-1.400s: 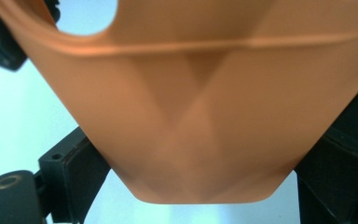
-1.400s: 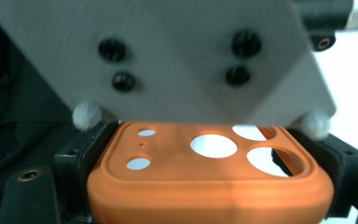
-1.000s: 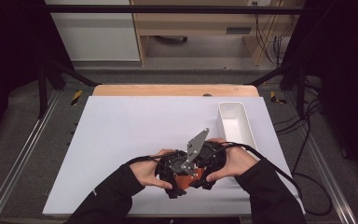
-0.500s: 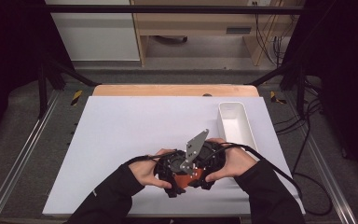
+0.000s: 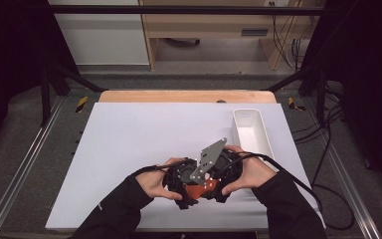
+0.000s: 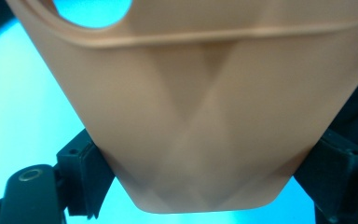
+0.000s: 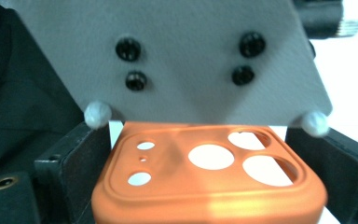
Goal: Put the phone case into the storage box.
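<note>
An orange phone case [image 5: 199, 190] with round camera holes is held between both grippers near the table's front edge. My left gripper [image 5: 181, 181] is shut on it. In the left gripper view the case [image 6: 205, 116] sits very close, and the black jaws of the left gripper [image 6: 209, 175] press on its two sides. My right gripper [image 5: 224, 174] faces it from the right. Its jaws have just been opening. In the right gripper view the case [image 7: 209, 186] lies between the jaws of the right gripper [image 7: 214, 168], with a slim gap at the right pad. The left gripper's grey plate [image 7: 186, 60] rises behind.
A white oblong tray [image 5: 251, 130] stands at the right of the white table top [image 5: 144, 134], just beyond the right hand. A wooden strip [image 5: 186, 96] runs along the far edge. Black cables trail off to the right.
</note>
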The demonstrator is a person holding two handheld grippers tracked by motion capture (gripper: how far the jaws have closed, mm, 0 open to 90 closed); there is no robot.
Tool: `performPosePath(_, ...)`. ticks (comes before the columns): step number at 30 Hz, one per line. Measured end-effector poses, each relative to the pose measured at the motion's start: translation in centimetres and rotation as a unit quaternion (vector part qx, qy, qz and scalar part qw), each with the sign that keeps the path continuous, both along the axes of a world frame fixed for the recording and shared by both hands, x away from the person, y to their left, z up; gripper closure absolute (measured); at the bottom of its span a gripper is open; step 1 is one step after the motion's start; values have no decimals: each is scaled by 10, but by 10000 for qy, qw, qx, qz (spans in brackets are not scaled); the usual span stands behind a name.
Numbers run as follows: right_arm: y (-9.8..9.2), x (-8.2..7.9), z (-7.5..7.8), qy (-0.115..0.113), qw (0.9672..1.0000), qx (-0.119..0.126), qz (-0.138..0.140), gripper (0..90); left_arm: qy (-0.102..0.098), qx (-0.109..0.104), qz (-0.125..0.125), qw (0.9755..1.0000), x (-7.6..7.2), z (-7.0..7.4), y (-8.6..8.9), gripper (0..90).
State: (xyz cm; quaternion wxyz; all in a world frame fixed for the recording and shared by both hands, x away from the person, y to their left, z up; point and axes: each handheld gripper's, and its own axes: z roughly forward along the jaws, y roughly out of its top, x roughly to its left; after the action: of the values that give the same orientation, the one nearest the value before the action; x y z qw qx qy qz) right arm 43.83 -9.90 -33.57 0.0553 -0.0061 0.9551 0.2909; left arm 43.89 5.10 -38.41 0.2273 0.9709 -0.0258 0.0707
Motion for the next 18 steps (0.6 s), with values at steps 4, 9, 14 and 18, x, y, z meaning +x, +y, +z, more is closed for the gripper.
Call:
performPosePath(4,-3,-1,4,-78,9999,139,-3,68,-15,-19,12,10000,1,1,3,144)
performPosePath(9,-9,-2,9,-209,9995,158,-196,50,17,-89,76,9999,2,1,8,144)
performPosePath(14,-14,-2,12,-238,9990,272,-258,43,38,-171,136,9998,3,0,13,144)
performPosePath(18,-24,-3,18,-315,9973,507,-421,37,104,-309,247,9992,4,-2,19,144)
